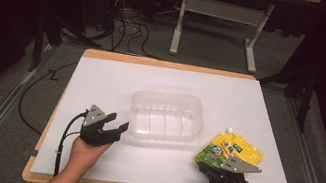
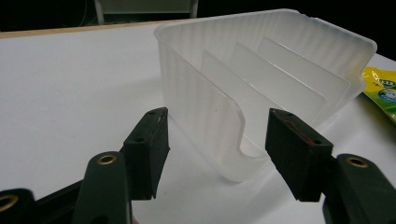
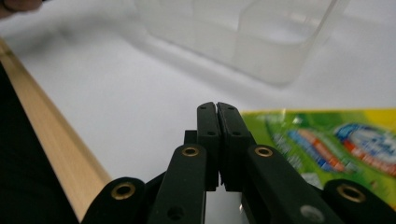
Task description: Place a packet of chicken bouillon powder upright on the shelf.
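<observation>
One camera looks down from above the near edge across the white table (image 1: 103,76), while each gripper camera sits low and close, the left facing the clear tray (image 2: 280,60), the right sharing it beyond the yellow-green pouch (image 3: 336,140).

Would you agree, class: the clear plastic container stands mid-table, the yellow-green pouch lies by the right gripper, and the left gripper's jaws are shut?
Not quite. The left gripper has its jaws open, spread either side of the near corner of the clear plastic container, as the left gripper view shows. The container does stand mid-table, and the yellow-green pouch does lie by the right gripper.
</observation>
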A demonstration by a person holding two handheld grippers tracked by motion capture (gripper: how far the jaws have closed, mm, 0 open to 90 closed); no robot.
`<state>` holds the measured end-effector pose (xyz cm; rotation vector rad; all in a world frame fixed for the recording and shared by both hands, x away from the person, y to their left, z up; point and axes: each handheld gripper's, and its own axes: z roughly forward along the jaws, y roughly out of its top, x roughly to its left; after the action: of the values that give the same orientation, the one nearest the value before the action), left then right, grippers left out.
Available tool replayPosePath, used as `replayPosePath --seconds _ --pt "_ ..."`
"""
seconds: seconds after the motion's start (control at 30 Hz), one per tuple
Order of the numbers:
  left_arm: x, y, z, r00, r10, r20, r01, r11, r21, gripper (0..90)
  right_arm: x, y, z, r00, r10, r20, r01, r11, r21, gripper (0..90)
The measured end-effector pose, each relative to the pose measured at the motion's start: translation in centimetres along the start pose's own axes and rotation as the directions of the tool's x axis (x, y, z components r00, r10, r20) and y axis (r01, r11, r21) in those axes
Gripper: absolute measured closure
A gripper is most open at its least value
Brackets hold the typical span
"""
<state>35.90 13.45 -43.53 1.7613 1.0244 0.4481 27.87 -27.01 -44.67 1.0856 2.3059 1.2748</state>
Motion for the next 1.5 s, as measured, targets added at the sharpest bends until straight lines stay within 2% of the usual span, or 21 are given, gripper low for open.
replayPosePath --seconds 0.03,0.1,0.17,0.2,0.23,0.33,0.4,0.43,0.57,0.6,0.63,0.77,0.93,1.03,1.1,1.17,1.27,1.37,1.43,1.47,1.5 --pt "-0.2 0.1 0.4 1.0000 -0.005 0.000 0.005 1.0000 0.000 40.2 -0.2 0.3 -0.1 1.0000 0.003 0.005 -0.003 1.000 -0.020 89.0" --pt "-0.5 0.2 1.2 0.9995 -0.001 -0.032 0.001 1.0000 0.005 40.1 -0.7 0.9 -0.2 0.9995 0.022 0.021 -0.021 0.998 -0.061 87.0" --pt "-0.5 0.3 2.1 0.9996 -0.007 -0.028 0.008 0.9998 0.016 40.6 -1.5 1.2 -0.5 0.9978 0.036 0.055 -0.030 0.994 -0.103 82.8" --pt "-0.4 0.3 2.5 0.9996 -0.017 -0.022 0.018 0.9996 0.021 41.6 -2.1 1.4 -0.9 0.9949 0.060 0.081 -0.049 0.990 -0.131 81.9" --pt "-0.3 0.3 2.9 0.9997 -0.014 -0.021 0.015 0.9996 0.024 41.6 -2.1 1.4 -0.9 0.9949 0.060 0.081 -0.049 0.990 -0.131 81.9" --pt "-0.5 0.0 3.9 0.9991 0.021 -0.038 -0.019 0.9985 0.051 47.5 -3.4 1.3 -1.5 0.9872 0.077 0.139 -0.053 0.984 -0.170 80.4" --pt "-0.5 -0.1 4.3 0.9986 0.029 -0.045 -0.027 0.9980 0.057 51.0 -3.8 1.1 -1.8 0.9849 0.088 0.149 -0.060 0.982 -0.181 80.2" --pt "-0.5 -0.1 4.4 0.9987 0.031 -0.041 -0.029 0.9981 0.055 54.6 -4.3 0.8 -2.2 0.9803 0.095 0.173 -0.062 0.980 -0.191 79.5" --pt "-0.7 -0.1 4.7 0.9971 0.058 -0.050 -0.055 0.9973 0.048 63.0 -5.0 0.4 -2.9 0.9724 0.119 0.200 -0.078 0.976 -0.202 76.8" --pt "-0.8 -0.1 4.7 0.9967 0.059 -0.055 -0.057 0.9972 0.049 64.6 -5.3 0.0 -3.2 0.9658 0.140 0.218 -0.095 0.975 -0.201 73.6" --pt "-0.8 -0.1 4.8 0.9967 0.056 -0.058 -0.053 0.9974 0.048 64.6 -5.3 0.0 -3.2 0.9658 0.140 0.218 -0.095 0.975 -0.201 73.6" --pt "-1.1 0.0 5.1 0.9970 0.053 -0.056 -0.051 0.9975 0.049 66.6 -5.8 -0.6 -3.6 0.9542 0.176 0.242 -0.129 0.971 -0.199 69.4" --pt "-1.9 0.2 5.7 0.9975 0.067 -0.023 -0.066 0.9964 0.054 64.8 -6.6 -1.3 -3.9 0.9413 0.212 0.263 -0.162 0.966 -0.201 65.6" --pt "-2.3 0.2 6.0 0.9978 0.066 -0.011 -0.065 0.9968 0.046 55.0 -6.9 -1.6 -3.8 0.9354 0.231 0.268 -0.182 0.963 -0.198 63.0" --pt "-2.4 0.3 5.7 0.9976 0.069 -0.001 -0.069 0.9968 0.040 51.5 -7.2 -1.8 -3.6 0.9312 0.244 0.270 -0.196 0.961 -0.194 60.8" --pt "-2.4 0.5 5.0 0.9969 0.079 -0.005 -0.079 0.9966 0.025 45.8 -7.9 -1.9 -3.6 0.9220 0.269 0.278 -0.219 0.955 -0.199 57.2" --pt "-2.2 1.0 2.9 0.9978 0.066 0.009 -0.066 0.9978 0.004 40.6 -9.2 -1.7 -3.7 0.9070 0.303 0.293 -0.244 0.944 -0.221 48.9" --pt "-1.5 1.1 0.8 0.9951 0.099 0.003 -0.099 0.9951 0.003 36.1 -10.7 -1.7 -3.9 0.8941 0.337 0.296 -0.272 0.932 -0.239 46.8" --pt "-0.6 0.3 -0.2 0.9970 0.077 0.005 -0.077 0.9969 -0.017 33.2 -11.5 -2.0 -4.1 0.8848 0.350 0.308 -0.284 0.928 -0.240 46.8" --pt "-0.2 -0.2 -0.5 0.9982 0.059 0.010 -0.059 0.9980 -0.025 33.5 -12.2 -2.5 -4.4 0.8722 0.382 0.306 -0.316 0.917 -0.243 46.4" --pt "0.4 -0.6 -0.5 0.9993 0.034 0.016 -0.033 0.9993 -0.020 33.5 -12.2 -2.5 -4.4 0.8722 0.382 0.306 -0.316 0.917 -0.243 46.4"
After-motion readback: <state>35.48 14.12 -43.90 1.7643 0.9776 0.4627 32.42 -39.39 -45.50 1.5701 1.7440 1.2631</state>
